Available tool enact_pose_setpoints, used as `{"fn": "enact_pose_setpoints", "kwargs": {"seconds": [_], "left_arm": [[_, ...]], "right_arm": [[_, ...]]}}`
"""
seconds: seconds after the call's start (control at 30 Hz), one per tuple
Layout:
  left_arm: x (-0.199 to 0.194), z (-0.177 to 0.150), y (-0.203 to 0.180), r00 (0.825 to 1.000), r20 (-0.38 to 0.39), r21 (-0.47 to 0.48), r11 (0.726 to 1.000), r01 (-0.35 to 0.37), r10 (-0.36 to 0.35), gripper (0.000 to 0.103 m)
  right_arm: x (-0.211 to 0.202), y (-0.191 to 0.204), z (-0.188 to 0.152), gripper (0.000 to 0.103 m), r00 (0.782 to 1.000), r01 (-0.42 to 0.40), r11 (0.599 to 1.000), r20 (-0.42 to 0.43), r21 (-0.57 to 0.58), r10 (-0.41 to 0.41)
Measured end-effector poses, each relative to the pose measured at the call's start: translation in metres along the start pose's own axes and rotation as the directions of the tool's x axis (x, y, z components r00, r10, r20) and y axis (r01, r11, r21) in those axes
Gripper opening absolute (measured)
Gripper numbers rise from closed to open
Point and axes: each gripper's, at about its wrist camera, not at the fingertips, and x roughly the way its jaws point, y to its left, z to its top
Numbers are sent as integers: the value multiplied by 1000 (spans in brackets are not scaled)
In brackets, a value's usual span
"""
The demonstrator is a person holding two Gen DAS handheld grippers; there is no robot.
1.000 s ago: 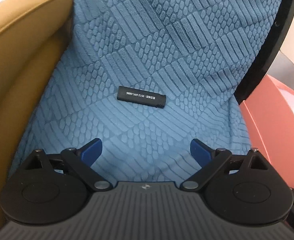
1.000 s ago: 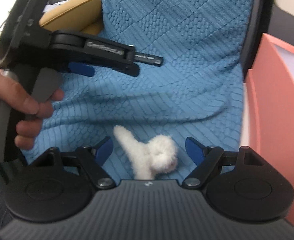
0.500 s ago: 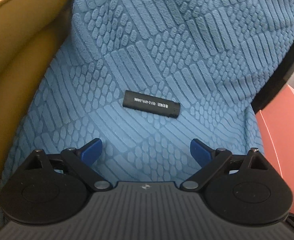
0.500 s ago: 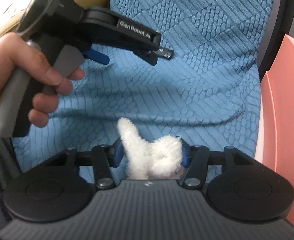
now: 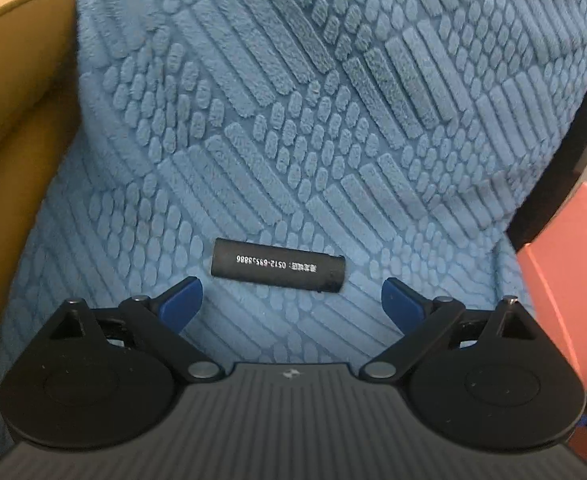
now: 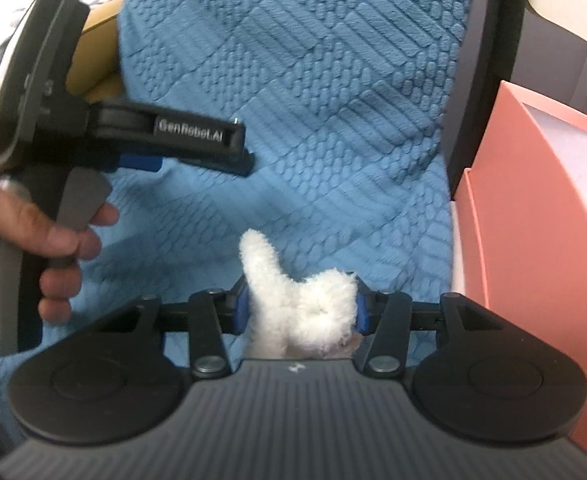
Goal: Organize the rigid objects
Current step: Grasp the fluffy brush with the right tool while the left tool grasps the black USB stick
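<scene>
One blue blanket (image 5: 333, 120) covers the seat; one pink box (image 6: 533, 220) at its right; right gripper (image 6: 301, 312), earlier wide, now clamps one white plush (image 6: 305, 304); left gripper (image 5: 293, 300), wide, now nearer one black tube (image 5: 277, 266) lying on the blanket.

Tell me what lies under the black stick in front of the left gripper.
The black stick lies flat on the blue blanket, just ahead of the open left gripper. The blanket drapes over a tan chair; whatever lies under the blanket there is covered.
</scene>
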Motion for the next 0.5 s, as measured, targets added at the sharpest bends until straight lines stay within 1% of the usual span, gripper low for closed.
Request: {"fn": "enact_pose_setpoints", "kwargs": {"seconds": [0.07,0.13,0.23,0.33,0.43,0.5], "left_arm": [[8,1,-4,999,-1,28,999,-35,35,98],[15,2,-6,998,-10,51,997,-55,56,98],[25,3,-8,996,-6,66,994,-89,90,98],[34,6,-17,993,-19,132,985,-109,112,98],[40,7,-23,991,-20,160,979,-128,133,98],[44,9,-26,991,-9,163,978,-133,137,98]], "right_arm": [[5,2,3,51,1000,14,1000,8,-4,-14],[8,2,6,51,1000,24,1000,16,-2,-24],[12,-1,8,51,999,30,999,15,12,-30],[14,-4,9,51,999,33,999,2,13,-33],[14,-5,8,51,999,35,999,0,10,-35],[15,-6,8,51,999,34,999,-10,11,-34]]}}
